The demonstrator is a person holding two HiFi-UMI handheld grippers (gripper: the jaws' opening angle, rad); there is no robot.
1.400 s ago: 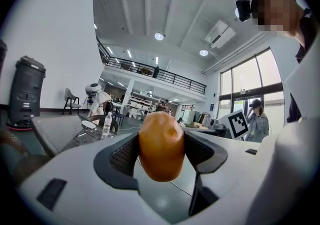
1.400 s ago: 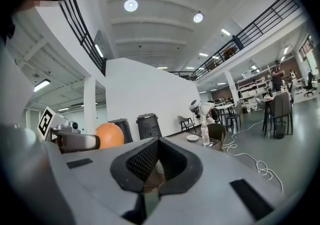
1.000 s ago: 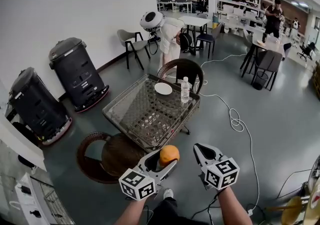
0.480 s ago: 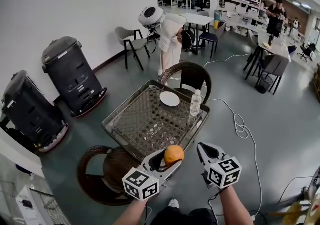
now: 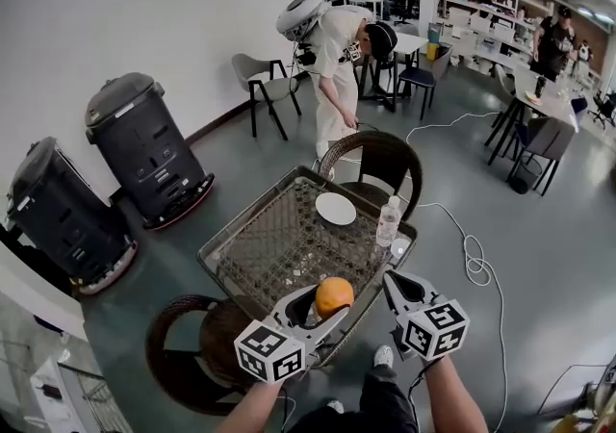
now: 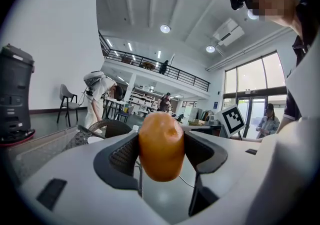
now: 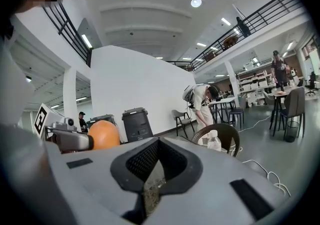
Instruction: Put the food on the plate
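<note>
An orange [image 5: 334, 296] is held in my left gripper [image 5: 320, 307], which is shut on it just above the near edge of the wicker table [image 5: 260, 253]. The same orange [image 6: 161, 145] fills the gap between the jaws in the left gripper view and shows at the left as the orange [image 7: 103, 134] in the right gripper view. My right gripper [image 5: 397, 292] hovers beside it, shut and empty, as the right gripper [image 7: 158, 165] confirms. The white plate [image 5: 335, 208] lies on the table's far side.
A clear water bottle [image 5: 388, 221] stands near the plate at the table's right edge. Wicker chairs [image 5: 377, 157] stand at the far side and at the near left. Two dark bins [image 5: 144, 147] line the wall. A person [image 5: 337, 56] bends over behind the table. A cable [image 5: 476, 263] trails on the floor.
The view has moved forward and the table now sits closer below both grippers. The left gripper still holds the orange; the right one stays shut. The person behind has shifted.
</note>
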